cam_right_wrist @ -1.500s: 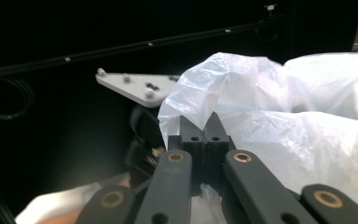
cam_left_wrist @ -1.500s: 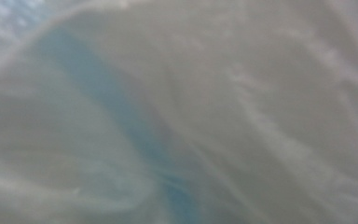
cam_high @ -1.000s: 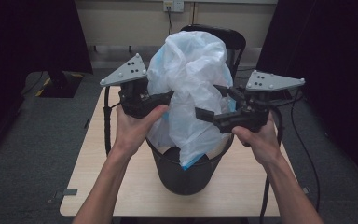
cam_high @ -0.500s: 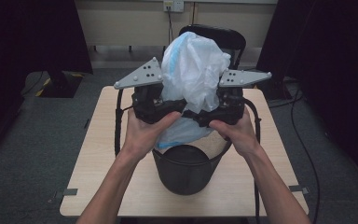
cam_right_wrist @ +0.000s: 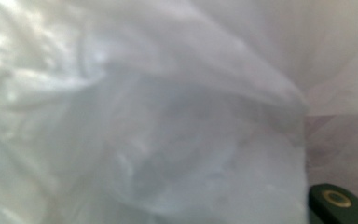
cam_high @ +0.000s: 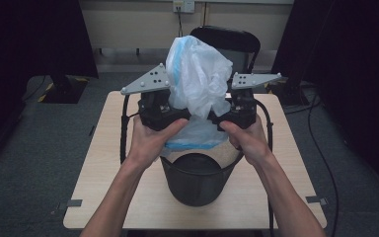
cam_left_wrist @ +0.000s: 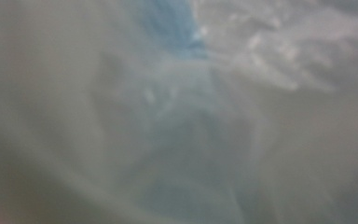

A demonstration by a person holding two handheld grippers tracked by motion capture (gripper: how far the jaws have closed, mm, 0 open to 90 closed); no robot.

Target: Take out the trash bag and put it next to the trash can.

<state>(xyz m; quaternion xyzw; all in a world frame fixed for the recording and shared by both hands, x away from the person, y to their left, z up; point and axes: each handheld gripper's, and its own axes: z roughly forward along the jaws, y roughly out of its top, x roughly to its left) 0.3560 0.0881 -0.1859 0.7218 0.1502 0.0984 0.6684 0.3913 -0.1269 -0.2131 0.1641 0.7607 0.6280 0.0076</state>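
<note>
A white plastic bag (cam_high: 197,74) with a blue band rises out of a black bin (cam_high: 197,182) on the wooden table (cam_high: 103,197). My left gripper (cam_high: 180,117) presses into the bag's left side and is shut on its film. My right gripper (cam_high: 221,118) presses in from the right; its jaws have just been closing and are now shut with the bag's film between them. The bag's neck is bunched narrow between the two. Blurred bag film (cam_left_wrist: 177,116) with a blue streak lies against the left gripper view's camera. White bag folds (cam_right_wrist: 168,140) hide the jaws in the right gripper view.
A black chair (cam_high: 227,39) stands behind the table. Cables (cam_high: 124,128) trail from both grippers down over the tabletop. Dark curtains flank the table on both sides. A dark piece with a brass ring (cam_right_wrist: 335,203) sits at the lower right of the right gripper view.
Both grippers have moved inward toward each other, squeezing the bag's middle from a wide bulge into a narrow neck. The right gripper's jaws have closed on the film.
</note>
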